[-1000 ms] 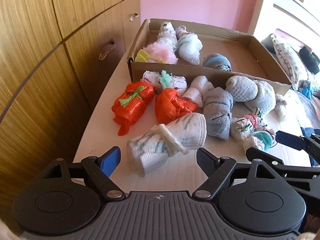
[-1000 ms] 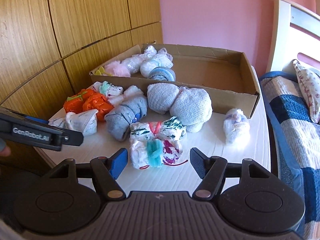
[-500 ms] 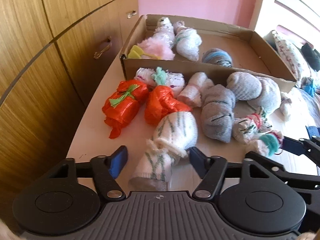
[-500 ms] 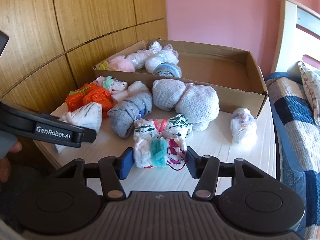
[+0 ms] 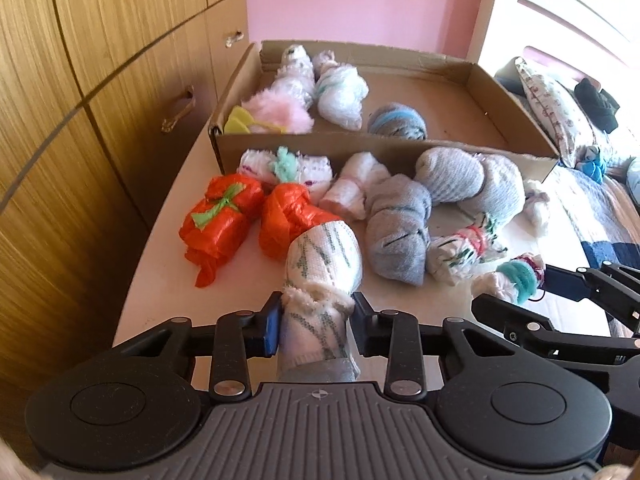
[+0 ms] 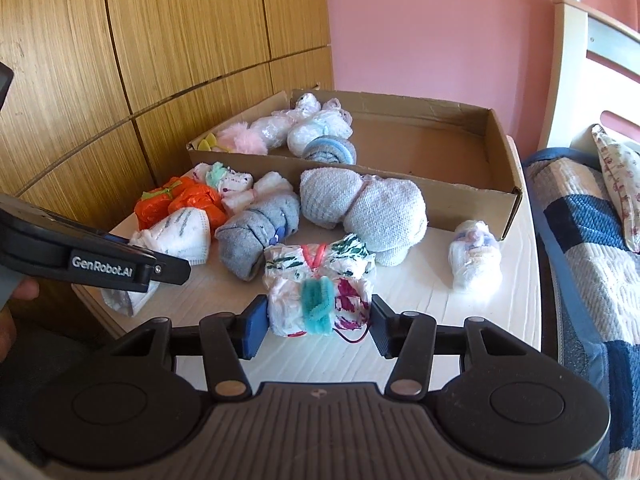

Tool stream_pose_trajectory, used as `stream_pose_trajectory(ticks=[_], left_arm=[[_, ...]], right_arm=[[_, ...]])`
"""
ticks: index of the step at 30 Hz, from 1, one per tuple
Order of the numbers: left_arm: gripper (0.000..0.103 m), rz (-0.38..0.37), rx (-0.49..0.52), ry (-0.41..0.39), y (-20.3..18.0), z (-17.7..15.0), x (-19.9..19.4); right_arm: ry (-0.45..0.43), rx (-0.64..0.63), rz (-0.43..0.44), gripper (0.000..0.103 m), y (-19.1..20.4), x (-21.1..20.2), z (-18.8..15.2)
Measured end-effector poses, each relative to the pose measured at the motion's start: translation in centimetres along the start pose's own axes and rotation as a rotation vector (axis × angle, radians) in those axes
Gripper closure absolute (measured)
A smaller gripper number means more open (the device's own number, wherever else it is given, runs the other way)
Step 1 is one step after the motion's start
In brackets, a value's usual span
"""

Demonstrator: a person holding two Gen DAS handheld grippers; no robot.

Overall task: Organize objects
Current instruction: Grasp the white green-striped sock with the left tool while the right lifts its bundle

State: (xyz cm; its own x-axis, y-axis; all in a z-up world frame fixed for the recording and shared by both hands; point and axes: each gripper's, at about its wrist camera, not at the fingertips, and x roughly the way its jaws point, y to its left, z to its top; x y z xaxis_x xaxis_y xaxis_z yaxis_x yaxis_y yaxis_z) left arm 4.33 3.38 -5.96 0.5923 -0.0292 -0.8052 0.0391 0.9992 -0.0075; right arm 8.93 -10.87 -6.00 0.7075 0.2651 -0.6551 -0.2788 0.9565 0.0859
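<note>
Both claws have closed: left claw (image 5: 314, 322) on the white-green sock roll (image 5: 320, 276), right claw (image 6: 316, 322) on the teal-tied bundle (image 6: 318, 306).

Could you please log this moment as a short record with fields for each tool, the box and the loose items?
left tool: shut on white green-patterned sock roll
right tool: shut on white bundle with teal tie
cardboard box: open, holds about four bundles at its left end
loose items: two orange bundles, grey sock roll and others lie on the white table

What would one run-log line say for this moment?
left gripper: shut on white green-patterned sock roll | right gripper: shut on white teal-tied bundle | cardboard box: partly filled
</note>
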Motion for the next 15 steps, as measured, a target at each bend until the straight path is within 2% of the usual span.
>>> stream_pose_trajectory(ticks=[10, 15], left_arm=[[0.061, -0.017, 0.066, -0.062, -1.1, 1.9, -2.7], [0.061, -0.034, 0.119, -0.097, -2.3, 4.6, -3.3]], right_arm=[[-0.095, 0.082, 0.032, 0.055, -1.5, -2.2, 0.5], [-0.143, 0.149, 0.041, 0.055, -2.9, -3.1, 2.1]])
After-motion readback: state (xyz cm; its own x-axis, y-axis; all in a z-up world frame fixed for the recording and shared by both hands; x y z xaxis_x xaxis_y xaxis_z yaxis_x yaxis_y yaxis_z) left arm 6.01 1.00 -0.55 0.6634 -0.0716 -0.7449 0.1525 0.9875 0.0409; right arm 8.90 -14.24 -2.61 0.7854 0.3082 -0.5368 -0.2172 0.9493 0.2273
